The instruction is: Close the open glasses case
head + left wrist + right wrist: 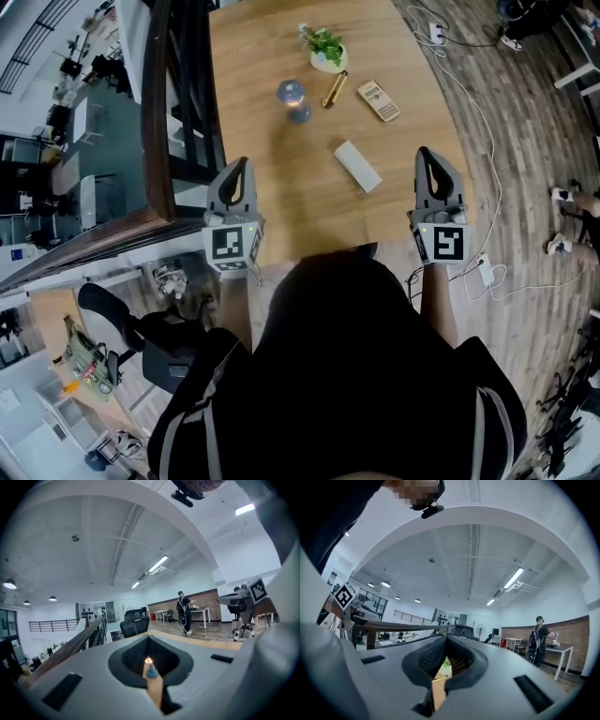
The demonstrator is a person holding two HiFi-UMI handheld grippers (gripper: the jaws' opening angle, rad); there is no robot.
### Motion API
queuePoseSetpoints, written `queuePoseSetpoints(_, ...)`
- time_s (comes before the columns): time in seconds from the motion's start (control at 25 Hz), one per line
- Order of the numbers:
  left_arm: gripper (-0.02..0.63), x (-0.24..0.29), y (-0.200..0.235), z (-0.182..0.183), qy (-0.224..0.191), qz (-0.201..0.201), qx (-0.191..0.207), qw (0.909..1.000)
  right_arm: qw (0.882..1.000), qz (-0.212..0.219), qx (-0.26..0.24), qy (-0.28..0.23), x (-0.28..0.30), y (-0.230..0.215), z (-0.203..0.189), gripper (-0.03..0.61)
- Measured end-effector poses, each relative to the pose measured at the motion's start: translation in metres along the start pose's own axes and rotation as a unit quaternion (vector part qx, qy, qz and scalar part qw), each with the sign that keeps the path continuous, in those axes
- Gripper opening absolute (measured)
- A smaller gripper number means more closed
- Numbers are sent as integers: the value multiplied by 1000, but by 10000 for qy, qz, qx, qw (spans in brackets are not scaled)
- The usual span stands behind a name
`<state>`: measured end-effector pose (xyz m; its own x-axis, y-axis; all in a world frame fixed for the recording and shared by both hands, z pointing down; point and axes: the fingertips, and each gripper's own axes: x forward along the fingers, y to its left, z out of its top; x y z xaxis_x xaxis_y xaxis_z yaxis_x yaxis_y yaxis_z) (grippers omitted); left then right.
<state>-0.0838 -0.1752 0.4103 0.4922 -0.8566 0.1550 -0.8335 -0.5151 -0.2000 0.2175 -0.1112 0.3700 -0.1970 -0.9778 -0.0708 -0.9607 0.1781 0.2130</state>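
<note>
Holding my left gripper (242, 163) and right gripper (424, 152) clenched and empty, I am judging the glasses case (358, 166) on the counter (281, 211) already closed.

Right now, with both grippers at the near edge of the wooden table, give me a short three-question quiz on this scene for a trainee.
1. True or false: the white rectangular glasses case lies shut on the wooden table.
2. Which thing lies nearest the small green plant in its white pot? A) the slim gold tube B) the beige calculator C) the white case
3. Fill in: the left gripper and the right gripper both have their jaws ___, with nothing between them.
Key: 1 true; 2 A; 3 shut.
</note>
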Motion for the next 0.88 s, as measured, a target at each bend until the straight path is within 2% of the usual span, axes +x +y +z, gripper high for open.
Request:
queuePoseSetpoints(0.24, -2, -3, -1, 1, -4, -1, 40, 10000, 9999, -33, 69, -122, -5, 0, 9, 14)
queuePoseSetpoints(0.44, -2, -6, -10, 8, -150, -227, 39, 9996, 9998, 19, 63, -194, -2, 5, 13, 14)
queuePoseSetpoints(0.88, -2, -10, -13, 4, -105, -179, -22, 9998, 9999, 88, 26, -101, 0, 10, 14, 14)
